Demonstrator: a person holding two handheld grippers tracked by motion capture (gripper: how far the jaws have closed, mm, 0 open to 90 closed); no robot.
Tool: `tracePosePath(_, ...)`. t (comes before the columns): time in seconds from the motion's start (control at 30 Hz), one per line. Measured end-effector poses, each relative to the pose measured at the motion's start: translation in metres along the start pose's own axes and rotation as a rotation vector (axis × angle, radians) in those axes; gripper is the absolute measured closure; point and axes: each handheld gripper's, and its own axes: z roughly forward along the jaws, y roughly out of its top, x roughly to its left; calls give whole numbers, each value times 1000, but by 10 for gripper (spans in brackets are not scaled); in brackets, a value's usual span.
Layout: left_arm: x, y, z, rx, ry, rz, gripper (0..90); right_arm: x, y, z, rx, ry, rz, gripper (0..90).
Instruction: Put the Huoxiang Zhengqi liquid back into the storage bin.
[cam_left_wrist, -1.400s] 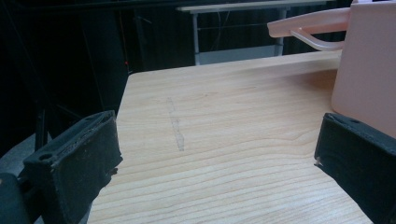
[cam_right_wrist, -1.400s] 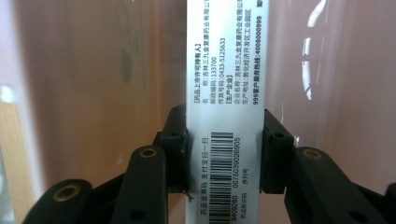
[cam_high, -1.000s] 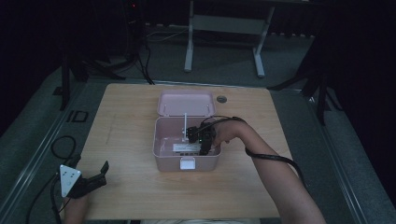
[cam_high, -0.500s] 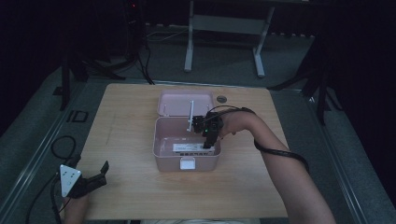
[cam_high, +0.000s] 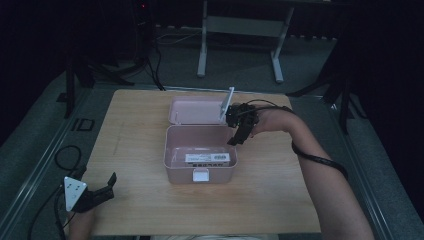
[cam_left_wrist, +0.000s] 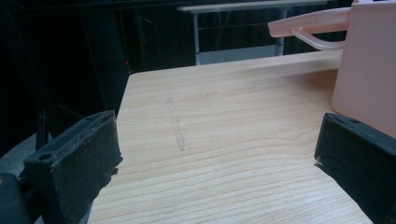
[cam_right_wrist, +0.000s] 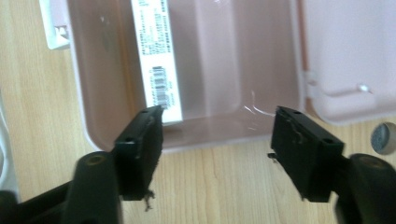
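While jaws gape, right hand-held gripper (cam_right_wrist: 217, 154) view reveals a coin (cam_right_wrist: 384, 138).

Room is dim; most light falls on the table (cam_high: 150, 115), a pale wood top with visible grain and a faint streak (cam_left_wrist: 176, 126) on its surface. Floor (cam_high: 240, 65) around it is grey, carpet-like. Beyond the table's far edge stands a grey metal frame (cam_high: 240, 30) on two splayed feet. Dark stand legs (cam_high: 75, 75) rise at far left and far right. Black cables (cam_high: 150, 55) trail on the floor at far left; another loops (cam_high: 65, 155) beside the table's near-left edge. Background beyond is near black, details not discernible.
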Motion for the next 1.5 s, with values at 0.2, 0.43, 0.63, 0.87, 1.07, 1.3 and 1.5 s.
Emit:
tracePosePath(0.2,0,0,0,1,0,1,3,-10,-26,-8,-65,-30,74,198)
tracePosePath(0.43,0,0,0,2,1,2,3,-19,-59,3,-86,-76,144,110)
tracePosePath(0.63,0,0,0,2,0,1,3,-29,-85,28,-122,-139,221,106)
tracePosePath(0.87,0,0,0,-2,-1,-1,3,-32,-110,70,-224,-279,320,106)
tracePosePath(1.07,0,0,0,-3,-2,-1,3,-27,-128,97,-302,-343,383,107)
tracePosePath(1.3,0,0,0,-4,-1,0,3,-18,-148,119,-355,-371,446,107)
tracePosePath(1.5,0,0,0,-3,-2,-1,3,-7,-165,128,-445,-408,493,107)
